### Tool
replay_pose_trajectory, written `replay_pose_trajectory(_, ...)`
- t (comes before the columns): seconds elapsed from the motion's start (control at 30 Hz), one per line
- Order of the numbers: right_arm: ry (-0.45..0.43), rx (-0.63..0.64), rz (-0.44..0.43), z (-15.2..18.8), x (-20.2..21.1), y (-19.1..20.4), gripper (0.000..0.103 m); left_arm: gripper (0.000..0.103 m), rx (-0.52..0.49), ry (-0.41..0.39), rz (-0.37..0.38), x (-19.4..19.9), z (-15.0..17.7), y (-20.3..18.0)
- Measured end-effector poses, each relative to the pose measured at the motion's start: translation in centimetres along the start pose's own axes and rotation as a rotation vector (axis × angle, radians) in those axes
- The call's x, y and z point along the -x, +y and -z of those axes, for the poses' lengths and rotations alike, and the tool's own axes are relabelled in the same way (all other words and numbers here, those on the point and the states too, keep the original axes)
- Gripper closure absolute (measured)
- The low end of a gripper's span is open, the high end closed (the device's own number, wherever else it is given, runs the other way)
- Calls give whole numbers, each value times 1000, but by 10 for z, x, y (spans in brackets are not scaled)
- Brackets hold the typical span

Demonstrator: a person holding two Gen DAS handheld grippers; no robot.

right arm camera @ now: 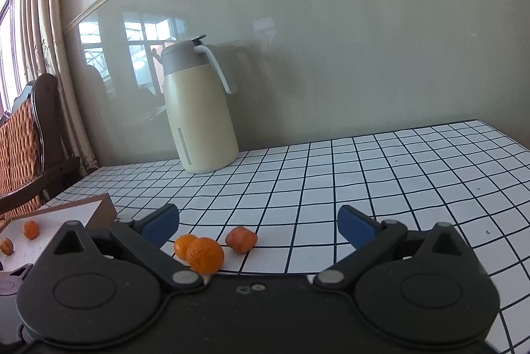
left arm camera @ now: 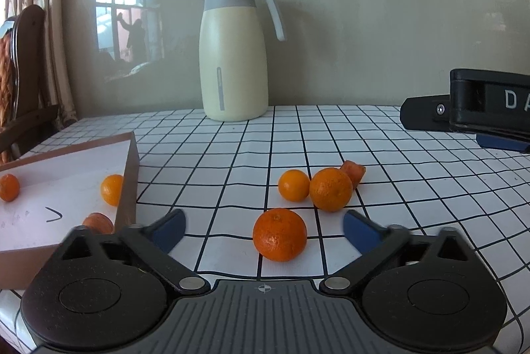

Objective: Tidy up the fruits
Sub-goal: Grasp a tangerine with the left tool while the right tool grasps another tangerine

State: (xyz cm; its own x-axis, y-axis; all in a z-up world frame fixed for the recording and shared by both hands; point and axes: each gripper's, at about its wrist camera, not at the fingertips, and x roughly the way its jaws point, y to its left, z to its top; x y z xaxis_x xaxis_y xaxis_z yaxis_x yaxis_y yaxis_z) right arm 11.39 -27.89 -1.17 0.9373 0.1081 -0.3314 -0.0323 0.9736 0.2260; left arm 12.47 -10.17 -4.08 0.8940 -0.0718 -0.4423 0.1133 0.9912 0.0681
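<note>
A mandarin (left arm camera: 280, 234) is lying on the checked tablecloth (left arm camera: 414, 188), sitting between the spread, untouching fingers of the left gripper (left arm camera: 265, 231); the pick step is beginning. Next: clamping, then carrying to the box (left arm camera: 129, 181) at left. The right gripper (right arm camera: 258, 226) is hanging released, grasping nothing.

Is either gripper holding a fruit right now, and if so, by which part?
Neither. The left gripper is open around the nearest orange, pads clear of its sides. The right gripper is open and empty.
</note>
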Motion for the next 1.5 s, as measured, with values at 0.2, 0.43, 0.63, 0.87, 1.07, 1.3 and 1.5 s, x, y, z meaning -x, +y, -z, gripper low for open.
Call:
replay_pose_trajectory(0.2,9,-1,-15,0,-4,2,7,18,22,35,7,-11,2,1)
replay_pose_trajectory(0.43,17,5,-23,1,-8,5,7,42,39,64,23,-20,4,-1)
replay_pose_trajectory(0.63,24,9,-33,1,-12,8,7,52,41,78,27,-26,5,-1)
replay_pose_trajectory(0.87,49,17,-43,4,-21,16,8,60,32,68,3,-27,6,2)
replay_pose_trajectory(1.07,88,42,-43,8,-34,22,16,60,58,71,-43,-30,5,14)
replay_pose_trajectory(1.3,165,40,-53,13,-58,31,32,60,70,76,-50,-32,5,20)
replay_pose_trajectory(1.5,208,35,-64,15,-71,39,47,60,74,78,-49,-31,5,24)
